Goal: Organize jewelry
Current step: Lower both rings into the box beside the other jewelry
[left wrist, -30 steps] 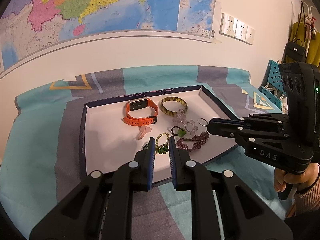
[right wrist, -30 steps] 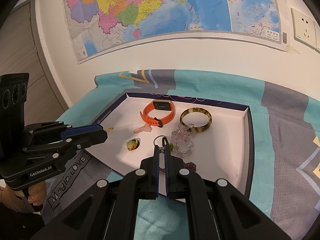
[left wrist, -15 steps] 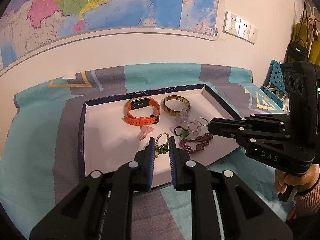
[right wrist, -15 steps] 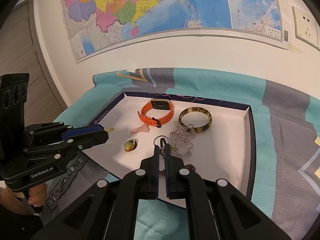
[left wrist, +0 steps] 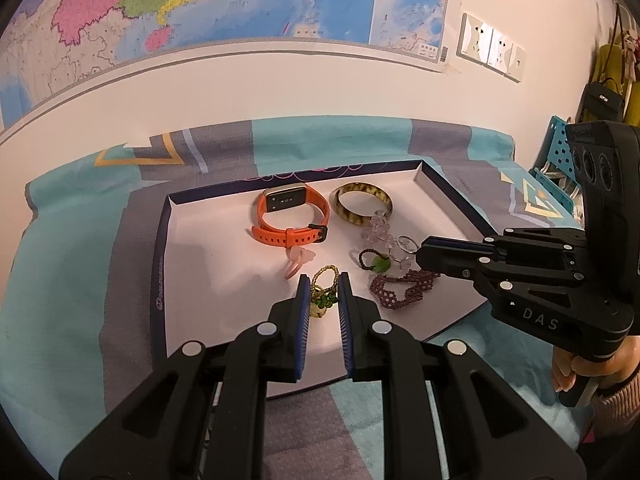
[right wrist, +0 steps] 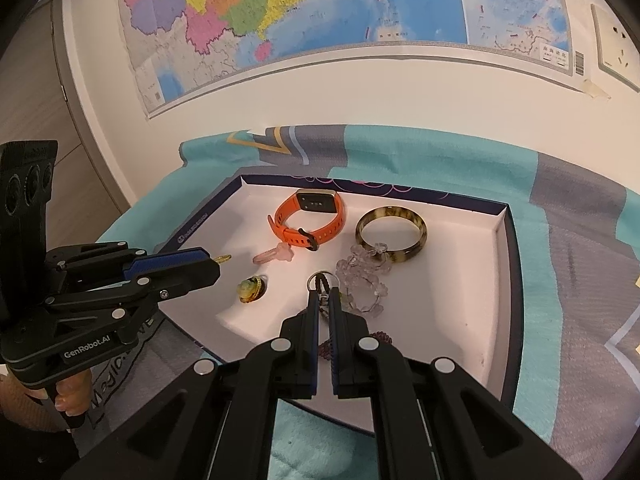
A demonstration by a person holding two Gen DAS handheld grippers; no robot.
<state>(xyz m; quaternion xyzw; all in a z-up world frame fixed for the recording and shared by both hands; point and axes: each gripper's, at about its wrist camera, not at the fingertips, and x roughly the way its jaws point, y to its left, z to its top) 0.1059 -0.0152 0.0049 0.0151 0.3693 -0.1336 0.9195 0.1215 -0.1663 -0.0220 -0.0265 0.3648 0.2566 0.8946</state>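
A white tray (left wrist: 208, 264) with a dark rim holds an orange watch band (left wrist: 292, 216), a tortoiseshell bangle (left wrist: 362, 204), a clear bead bracelet (left wrist: 378, 236), a pink charm (left wrist: 298, 260), a maroon beaded bracelet (left wrist: 400, 286) and a dark cord ring with a green bead (left wrist: 374, 262). My left gripper (left wrist: 324, 284) is slightly open around a green and gold beaded ring (left wrist: 324, 292), not clamping it. My right gripper (right wrist: 325, 296) is nearly shut on the cord by a metal ring (right wrist: 320, 280). A yellow-green ring (right wrist: 250, 289) lies left of it.
The tray (right wrist: 496, 280) lies on a teal and grey cloth (left wrist: 80, 280). A wall with a map (left wrist: 200, 8) and sockets (left wrist: 490, 52) stands behind. A blue perforated rack (left wrist: 556, 168) and hanging bags (left wrist: 604, 92) are at the far right.
Both grippers have drawn slightly nearer the tray contents. The left jaws stay around the green and gold ring; the right jaws stay narrow at the cord.
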